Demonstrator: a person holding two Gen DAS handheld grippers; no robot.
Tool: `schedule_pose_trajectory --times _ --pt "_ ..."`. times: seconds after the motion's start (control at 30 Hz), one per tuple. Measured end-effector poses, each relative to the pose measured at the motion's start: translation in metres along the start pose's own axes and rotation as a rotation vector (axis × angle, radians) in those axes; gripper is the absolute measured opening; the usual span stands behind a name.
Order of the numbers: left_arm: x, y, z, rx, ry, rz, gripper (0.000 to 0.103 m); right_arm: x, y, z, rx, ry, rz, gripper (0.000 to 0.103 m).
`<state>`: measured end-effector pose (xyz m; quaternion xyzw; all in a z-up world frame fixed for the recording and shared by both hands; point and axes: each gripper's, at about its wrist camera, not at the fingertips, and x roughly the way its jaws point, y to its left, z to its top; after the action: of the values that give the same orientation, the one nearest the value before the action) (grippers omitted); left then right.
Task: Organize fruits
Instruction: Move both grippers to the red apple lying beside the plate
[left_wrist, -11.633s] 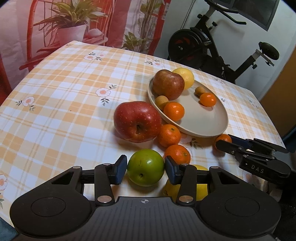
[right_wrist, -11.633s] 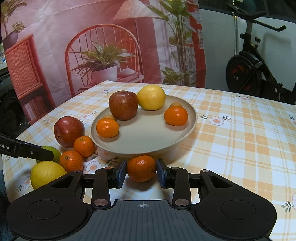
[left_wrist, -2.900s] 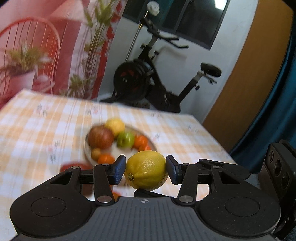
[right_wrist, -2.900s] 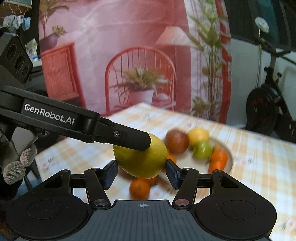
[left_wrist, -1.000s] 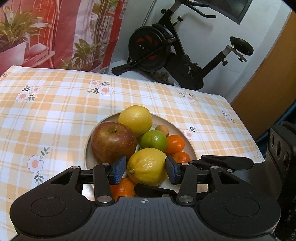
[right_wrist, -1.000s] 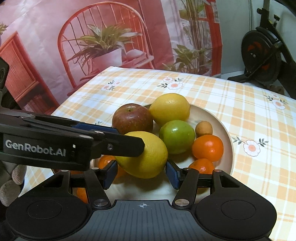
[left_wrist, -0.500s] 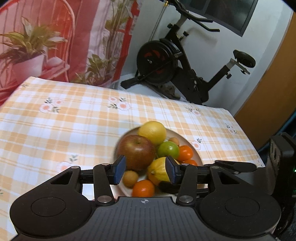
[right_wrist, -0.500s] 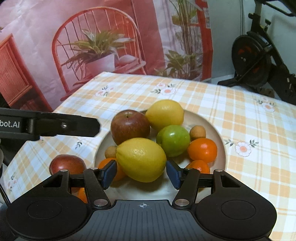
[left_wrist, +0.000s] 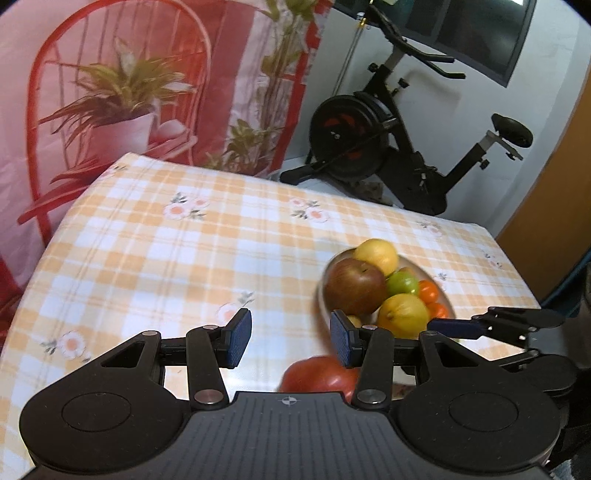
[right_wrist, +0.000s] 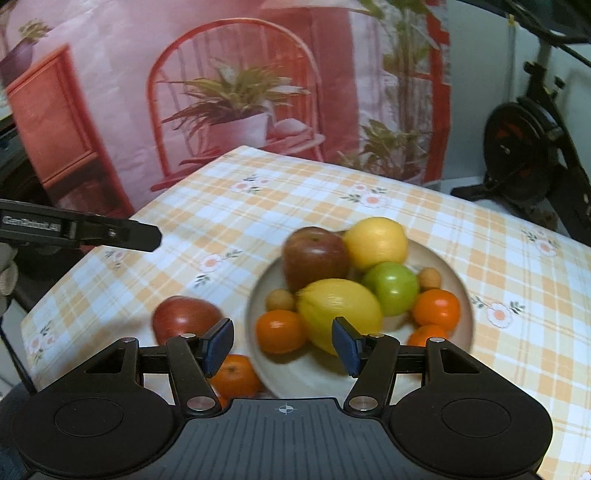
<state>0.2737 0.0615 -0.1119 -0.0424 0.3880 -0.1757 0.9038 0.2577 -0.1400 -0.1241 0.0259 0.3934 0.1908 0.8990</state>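
Observation:
A beige plate (right_wrist: 463, 291) on the checked tablecloth holds a red-brown apple (right_wrist: 316, 258), two lemons (right_wrist: 338, 314), a green apple (right_wrist: 393, 286), mandarins and small tan fruits. The plate also shows in the left wrist view (left_wrist: 322, 295). A red apple (right_wrist: 184, 317) and a mandarin (right_wrist: 236, 376) lie on the cloth left of the plate. My right gripper (right_wrist: 282, 349) is open and empty, just in front of the plate. My left gripper (left_wrist: 290, 341) is open and empty, left of the plate, above the red apple (left_wrist: 319, 376).
An exercise bike (left_wrist: 388, 147) stands beyond the table's far edge. A printed backdrop with a chair and plant (right_wrist: 236, 99) hangs behind. The tablecloth (left_wrist: 166, 258) stretches far left of the plate. The right gripper's finger (left_wrist: 491, 325) reaches in beside the plate.
Both grippers have let go of the lemon, which now lies on the plate. Both have pulled back and swung left, the left one further from the plate.

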Motion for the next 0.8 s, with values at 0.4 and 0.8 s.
schedule_pose_trajectory --times 0.4,0.8 --pt "0.005 0.014 -0.024 -0.050 0.015 -0.081 0.049 0.010 0.044 -0.001 -0.153 0.067 0.035 0.055" --pt "0.003 0.026 -0.040 -0.024 0.022 -0.125 0.049 0.024 0.065 -0.003 -0.279 0.103 0.037 0.053"
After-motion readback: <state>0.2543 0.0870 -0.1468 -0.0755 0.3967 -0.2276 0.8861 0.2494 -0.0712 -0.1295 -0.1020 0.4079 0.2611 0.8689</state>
